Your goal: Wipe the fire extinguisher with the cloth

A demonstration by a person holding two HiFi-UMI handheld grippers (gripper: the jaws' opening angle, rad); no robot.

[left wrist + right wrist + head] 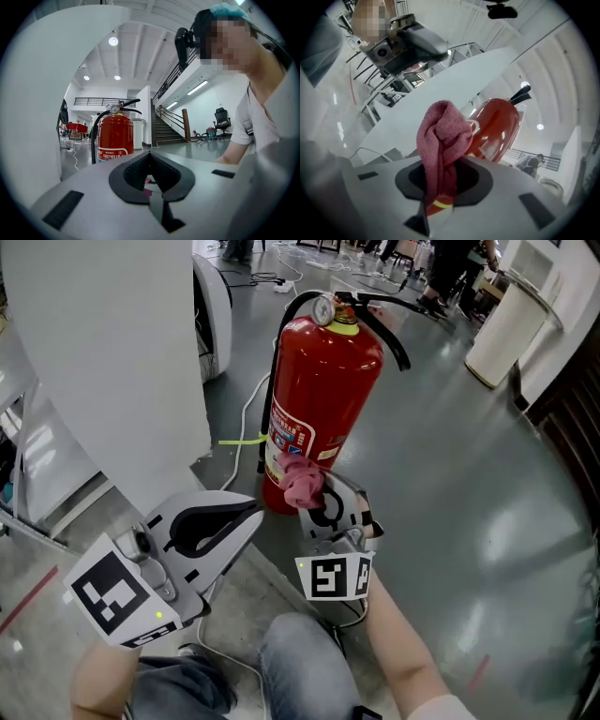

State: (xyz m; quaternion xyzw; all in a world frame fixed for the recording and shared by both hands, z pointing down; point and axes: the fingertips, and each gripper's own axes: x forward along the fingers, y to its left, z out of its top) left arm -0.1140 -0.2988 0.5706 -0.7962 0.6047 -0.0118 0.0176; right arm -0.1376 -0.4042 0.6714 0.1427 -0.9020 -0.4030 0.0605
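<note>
A red fire extinguisher with a black hose and a gauge on top stands upright on the grey floor. My right gripper is shut on a bunched pink cloth, which sits against the extinguisher's lower front, near its label. In the right gripper view the cloth sticks up from between the jaws, with the red body just behind. My left gripper hangs lower left, apart from the extinguisher, shut and holding nothing. In the left gripper view the extinguisher stands beyond that gripper.
A large white panel rises at the left, close to the extinguisher. A white cable and a yellow strip lie on the floor beside it. A white bin stands far right. My knee is below.
</note>
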